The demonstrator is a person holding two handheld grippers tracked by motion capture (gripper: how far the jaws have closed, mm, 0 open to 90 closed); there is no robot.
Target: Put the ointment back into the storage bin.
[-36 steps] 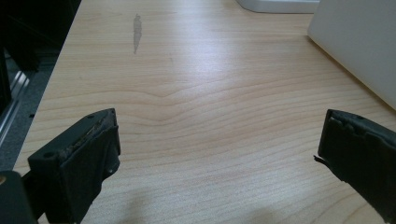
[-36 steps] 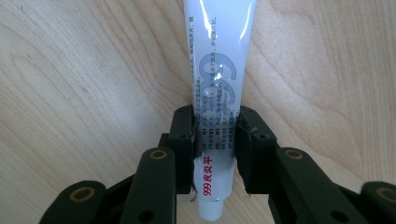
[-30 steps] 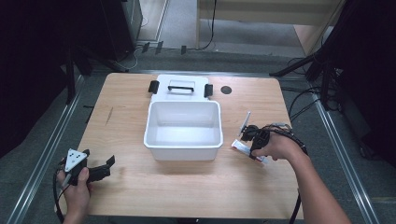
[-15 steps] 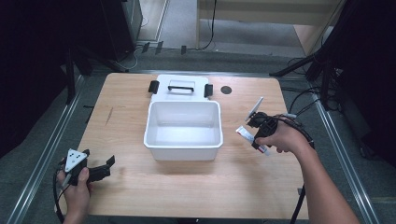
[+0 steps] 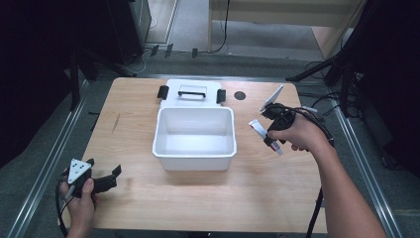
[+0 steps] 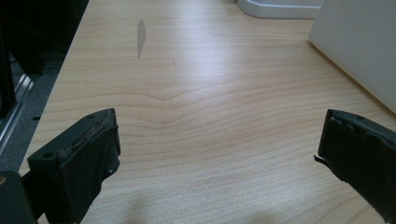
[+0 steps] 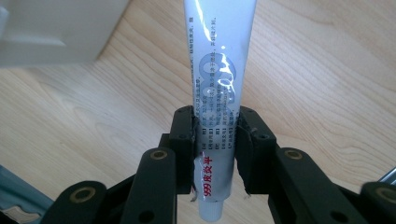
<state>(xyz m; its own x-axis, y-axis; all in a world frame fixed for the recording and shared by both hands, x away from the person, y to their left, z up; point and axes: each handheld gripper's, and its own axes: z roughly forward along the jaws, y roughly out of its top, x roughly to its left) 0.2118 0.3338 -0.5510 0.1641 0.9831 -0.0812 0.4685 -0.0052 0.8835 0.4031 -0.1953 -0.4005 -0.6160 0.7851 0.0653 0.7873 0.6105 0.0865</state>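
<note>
A white ointment tube [image 5: 256, 127] with red print is clamped across my right gripper [image 5: 270, 135], held in the air to the right of the white tub [image 5: 194, 148]. In the right gripper view both pads press on the tube [image 7: 219, 60] near its cap end, and its long body points away over the wood; the right gripper [image 7: 215, 123] is shut on it. My left gripper [image 5: 111, 176] rests at the table's front left corner. In the left gripper view my left gripper [image 6: 219, 140] stands open with its jaws wide apart over bare wood.
The tub's white lid [image 5: 192, 92] with its black clips lies flat just behind the tub. A small dark round hole [image 5: 240, 95] sits in the tabletop near the far edge. Cables [image 5: 317, 111] trail off the right side. The tub wall [image 6: 359, 46] lies ahead and to the right of the left gripper.
My right hand has risen from the table with the tube clamped in its jaws and moved a little toward the far edge. The left hand has stayed put.
</note>
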